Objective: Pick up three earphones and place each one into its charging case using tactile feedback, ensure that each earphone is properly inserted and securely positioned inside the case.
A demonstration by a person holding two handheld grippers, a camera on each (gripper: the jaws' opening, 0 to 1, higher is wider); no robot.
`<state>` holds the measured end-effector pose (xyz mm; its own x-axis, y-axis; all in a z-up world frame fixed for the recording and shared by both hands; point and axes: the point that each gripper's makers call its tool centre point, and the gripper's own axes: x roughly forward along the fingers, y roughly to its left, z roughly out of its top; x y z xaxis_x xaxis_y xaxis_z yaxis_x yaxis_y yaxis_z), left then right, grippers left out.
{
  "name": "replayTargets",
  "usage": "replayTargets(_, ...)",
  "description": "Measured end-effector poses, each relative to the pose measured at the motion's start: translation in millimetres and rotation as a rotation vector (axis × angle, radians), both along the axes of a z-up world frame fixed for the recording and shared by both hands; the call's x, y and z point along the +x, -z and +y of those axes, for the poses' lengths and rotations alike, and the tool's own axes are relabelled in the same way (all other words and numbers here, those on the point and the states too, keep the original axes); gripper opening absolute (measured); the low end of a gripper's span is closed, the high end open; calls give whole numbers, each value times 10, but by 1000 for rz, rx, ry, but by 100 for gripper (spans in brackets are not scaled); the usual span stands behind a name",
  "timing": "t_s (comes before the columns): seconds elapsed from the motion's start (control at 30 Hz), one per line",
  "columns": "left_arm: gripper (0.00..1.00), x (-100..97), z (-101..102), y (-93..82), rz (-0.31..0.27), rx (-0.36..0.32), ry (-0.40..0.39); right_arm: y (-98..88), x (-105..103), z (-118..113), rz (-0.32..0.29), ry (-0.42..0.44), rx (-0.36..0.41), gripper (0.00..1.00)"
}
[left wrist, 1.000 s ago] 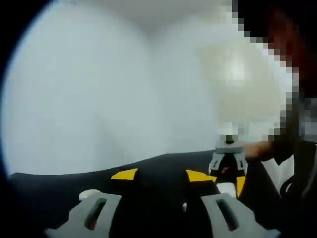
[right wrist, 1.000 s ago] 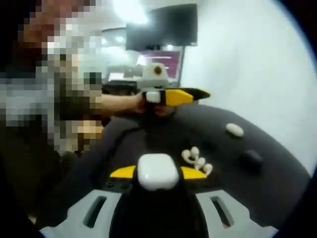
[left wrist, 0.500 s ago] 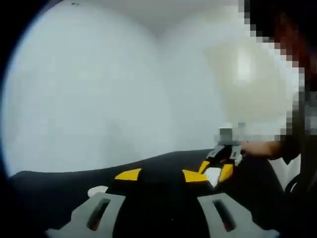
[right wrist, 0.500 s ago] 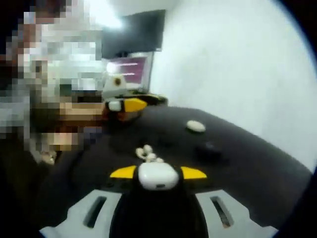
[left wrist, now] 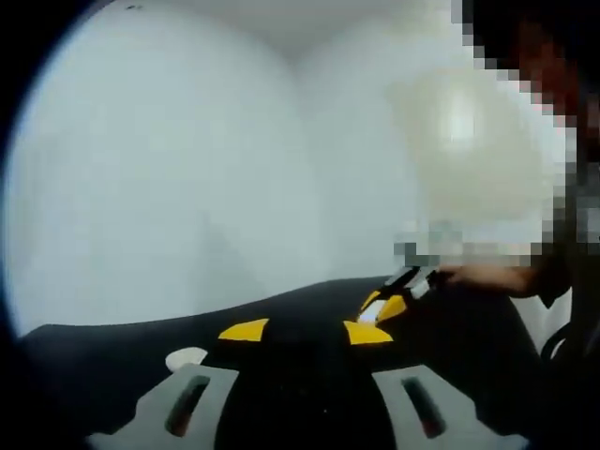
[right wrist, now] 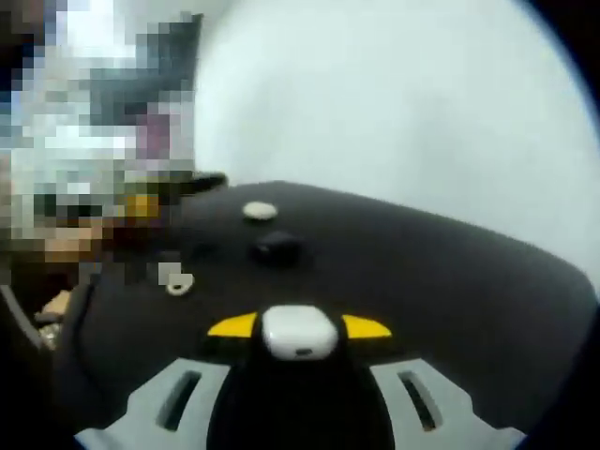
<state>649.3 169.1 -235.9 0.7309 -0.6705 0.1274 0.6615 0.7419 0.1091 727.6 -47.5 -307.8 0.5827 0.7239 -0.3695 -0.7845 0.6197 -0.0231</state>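
- While our right tongs [right wrist: 299, 330] stay out of it — clamped on a white charging case [right wrist: 299, 333], its rounded body pinched between the yellow-tipped jaws — we carry the case low over the dark tabletop [right wrist: 450, 281], presumably so an earphone can be fed into it.
- On the tabletop beyond it lie a second white case [right wrist: 260, 212] and, just nearer, a black case [right wrist: 277, 247]; they sit close together but apart.
- Off to the left, a small pale cluster of earphones [right wrist: 174, 279] rests by itself, well apart from the held case, so none looks seated yet.
- Our left tongs [left wrist: 305, 331] stand apart with nothing between the jaws — free, we judge, to go for an earphone.
- In the left gripper view a small white object [left wrist: 186, 357] lies on the tabletop beside the left jaw; it is too blurred for us to say whether it is a case or an earphone.
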Motion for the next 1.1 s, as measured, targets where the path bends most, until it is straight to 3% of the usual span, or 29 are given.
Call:
replayTargets(0.1, 26, -8, -21, 21, 2, 11, -2, 64, 85, -146, -4, 61, -46, 34)
replayTargets(0.2, 25, -9, -54, 65, 7, 39, -6, 192, 165, -311, -8, 124, -140, 34)
replayTargets(0.23, 25, -2, -52, 86, 11, 52, -14, 145, 195, -263, 2, 141, -61, 34)
replayTargets(0.27, 24, -2, -54, 91, 12, 57, -16, 187, 176, -272, 40, 141, -73, 34)
replayTargets(0.5, 24, -20, -47, 75, 21, 31, -10, 144, 161, -261, 7, 109, -66, 37)
replayTargets(0.6, 24, -18, -52, 77, 24, 31, -8, -1, 115, -158, -21, 67, 12, 45)
replayTargets(0.67, 24, -14, -46, 74, 27, 26, -11, -201, 122, -105, -103, 52, 69, 44)
replayTargets(0.73, 24, 8, -42, 87, 32, 28, -18, -289, 101, -64, -137, 43, 98, 44)
replayTargets(0.87, 24, 84, -12, 114, 47, 34, -30, -283, 24, 116, -119, -29, 145, 44)
replayTargets(0.97, 23, 108, 63, 58, 49, -13, -45, -320, -26, 344, -62, -76, 223, 44)
replayTargets(1.1, 23, 116, 87, 29, 55, -49, -44, -256, -49, 545, -96, -127, 100, 44)
